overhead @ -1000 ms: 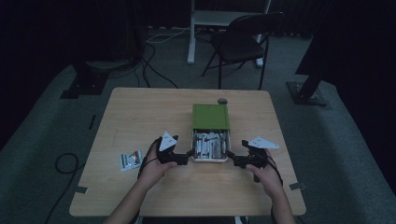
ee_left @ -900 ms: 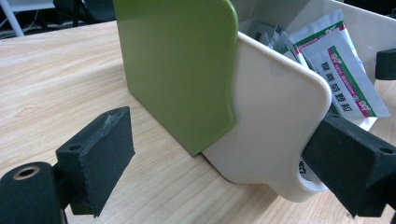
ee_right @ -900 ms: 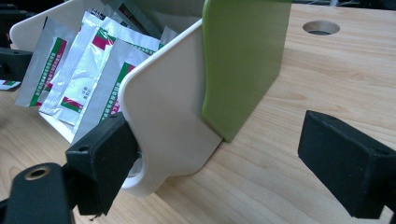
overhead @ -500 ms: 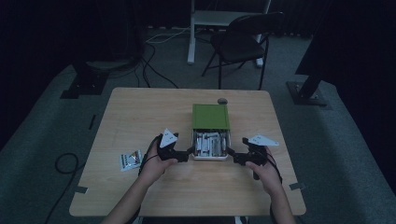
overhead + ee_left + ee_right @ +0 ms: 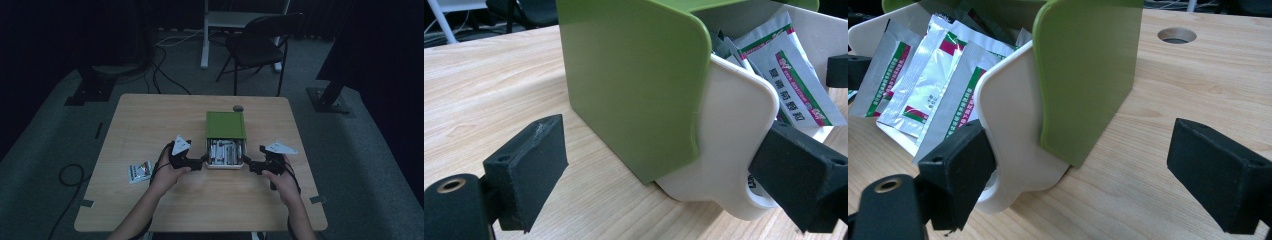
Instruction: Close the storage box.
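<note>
A box with a green cover (image 5: 225,125) and a white inner tray (image 5: 225,164) stands mid-table. The tray is slid out toward the person and holds several foil sachets (image 5: 225,150). My left gripper (image 5: 200,161) sits at the tray's front left corner, open. In the left gripper view the left gripper (image 5: 664,185) straddles that corner, with the green cover (image 5: 634,85) and white tray (image 5: 729,135) between its jaws. My right gripper (image 5: 251,165) is at the front right corner, open. In the right gripper view the right gripper (image 5: 1088,175) straddles the white tray (image 5: 1013,115); its left pad (image 5: 960,170) rests against the tray front.
A loose sachet pack (image 5: 139,171) lies on the wooden table (image 5: 150,120) to the left of the left hand. A round cable hole (image 5: 238,108) sits behind the box. A chair (image 5: 260,45) and stand bases are on the floor beyond the table.
</note>
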A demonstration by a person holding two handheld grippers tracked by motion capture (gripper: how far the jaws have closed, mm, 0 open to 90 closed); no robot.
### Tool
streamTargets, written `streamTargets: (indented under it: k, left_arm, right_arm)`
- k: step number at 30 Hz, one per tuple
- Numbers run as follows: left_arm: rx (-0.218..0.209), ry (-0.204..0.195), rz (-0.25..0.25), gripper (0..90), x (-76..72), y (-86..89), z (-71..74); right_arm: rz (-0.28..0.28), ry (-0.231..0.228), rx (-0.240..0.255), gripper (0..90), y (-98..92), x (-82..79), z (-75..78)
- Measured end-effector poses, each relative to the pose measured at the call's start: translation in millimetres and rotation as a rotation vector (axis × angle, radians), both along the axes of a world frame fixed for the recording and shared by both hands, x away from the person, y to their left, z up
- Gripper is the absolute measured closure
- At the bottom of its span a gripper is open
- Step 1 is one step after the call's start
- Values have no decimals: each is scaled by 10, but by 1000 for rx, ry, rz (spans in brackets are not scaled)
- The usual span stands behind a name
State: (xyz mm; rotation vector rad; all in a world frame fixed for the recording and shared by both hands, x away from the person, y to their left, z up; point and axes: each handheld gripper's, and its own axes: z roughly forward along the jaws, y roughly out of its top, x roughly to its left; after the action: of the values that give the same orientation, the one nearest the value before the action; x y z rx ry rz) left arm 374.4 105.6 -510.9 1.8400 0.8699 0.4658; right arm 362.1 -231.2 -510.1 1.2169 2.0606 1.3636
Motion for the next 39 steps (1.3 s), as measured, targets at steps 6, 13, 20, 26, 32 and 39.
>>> streamTargets:
  k: [6, 13, 20, 26, 32, 39]
  left_arm:
    - [3, 1, 8, 106, 45, -7, 7]
    - [-2, 4, 18, 106, 81, -12, 0]
    - [1, 6, 26, 106, 129, -19, 8]
    - [4, 5, 36, 106, 162, -30, 8]
    - [14, 4, 41, 106, 196, -38, 21]
    - [26, 0, 47, 106, 228, -47, 32]
  right_arm:
    - [-11, 1, -13, 119, 14, 43, 15]
    - [-31, -3, -9, 121, 23, 78, 12]
    - [-42, 2, -7, 121, 29, 130, 15]
    - [-63, -4, -1, 121, 43, 149, 3]
    - [-81, -6, -4, 121, 59, 189, 4]
    - [-94, 7, 7, 121, 72, 218, 3]
